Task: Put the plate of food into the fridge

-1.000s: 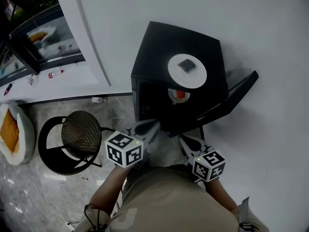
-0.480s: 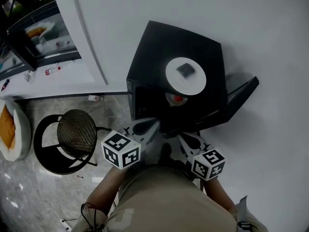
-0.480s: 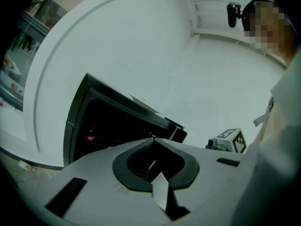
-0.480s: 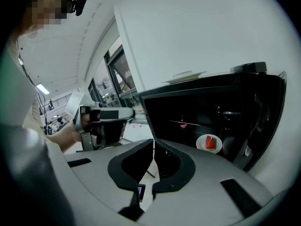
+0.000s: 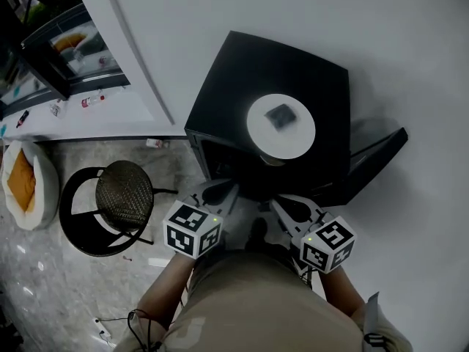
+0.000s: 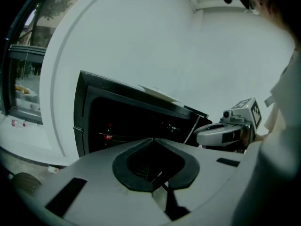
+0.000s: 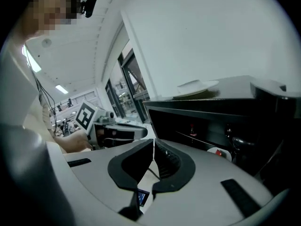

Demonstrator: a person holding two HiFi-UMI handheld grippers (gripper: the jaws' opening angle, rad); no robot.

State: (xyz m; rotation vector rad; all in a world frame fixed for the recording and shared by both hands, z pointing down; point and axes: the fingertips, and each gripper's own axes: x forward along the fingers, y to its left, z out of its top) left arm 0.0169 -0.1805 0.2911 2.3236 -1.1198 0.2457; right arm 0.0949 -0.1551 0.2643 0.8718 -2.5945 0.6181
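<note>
A white plate (image 5: 281, 126) with a dark piece of food on it stands on top of the black mini fridge (image 5: 242, 79). The fridge door (image 5: 370, 166) hangs open at the right. Both grippers hover in front of the fridge's open front, below the plate. My left gripper (image 5: 226, 191) is shut with nothing in it, and so is my right gripper (image 5: 283, 205). In the left gripper view the plate (image 6: 157, 93) shows edge-on above the dark fridge opening (image 6: 127, 126), past the shut left gripper (image 6: 153, 141). From the shut right gripper (image 7: 154, 144), the plate (image 7: 195, 87) also sits above.
A black round stool (image 5: 121, 202) stands left of the fridge on the marble floor. A white cushion with an orange item (image 5: 26, 183) lies at the far left. A red can (image 6: 108, 136) and other small items sit inside the fridge. A white wall is behind.
The head view has shifted slightly, and the red-topped item in the fridge opening is now hidden under the fridge's top edge. Both grippers stay shut in front of the fridge.
</note>
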